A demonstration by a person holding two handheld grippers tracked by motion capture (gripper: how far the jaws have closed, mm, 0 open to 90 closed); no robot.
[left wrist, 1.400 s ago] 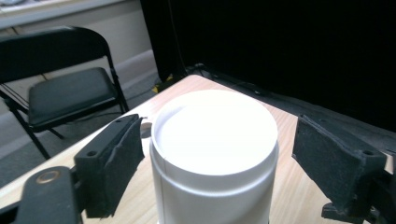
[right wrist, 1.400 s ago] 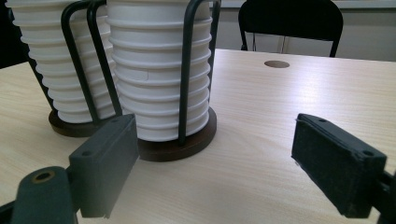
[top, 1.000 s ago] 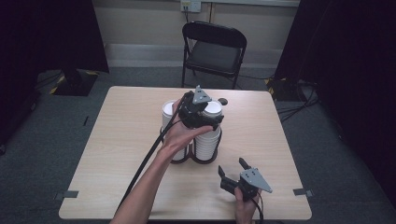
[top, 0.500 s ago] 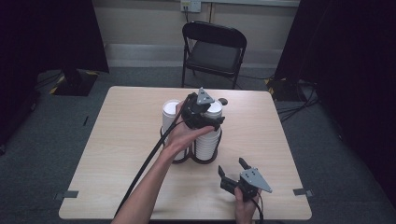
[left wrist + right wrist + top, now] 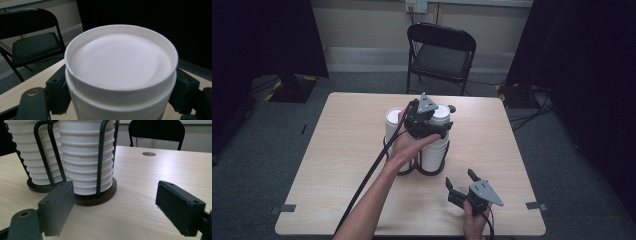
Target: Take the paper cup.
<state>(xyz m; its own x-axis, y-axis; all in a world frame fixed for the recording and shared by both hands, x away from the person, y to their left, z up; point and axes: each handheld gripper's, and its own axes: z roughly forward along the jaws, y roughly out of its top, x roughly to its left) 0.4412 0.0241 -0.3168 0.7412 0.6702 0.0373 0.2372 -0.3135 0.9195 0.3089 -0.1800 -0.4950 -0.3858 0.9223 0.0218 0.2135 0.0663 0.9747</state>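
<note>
Top cup (image 5: 120, 75) clamped by left claw (image 5: 428, 125) at the right-hand stack in the rack (image 5: 432, 170) on the bench (image 5: 337, 150) | lift-off judged pending | right claw (image 5: 460, 184) apart, idle.

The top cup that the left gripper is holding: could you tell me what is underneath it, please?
Under the top cup sits a stack of white cups in a black wire holder on a round dark base. The left gripper covers the join.
</note>
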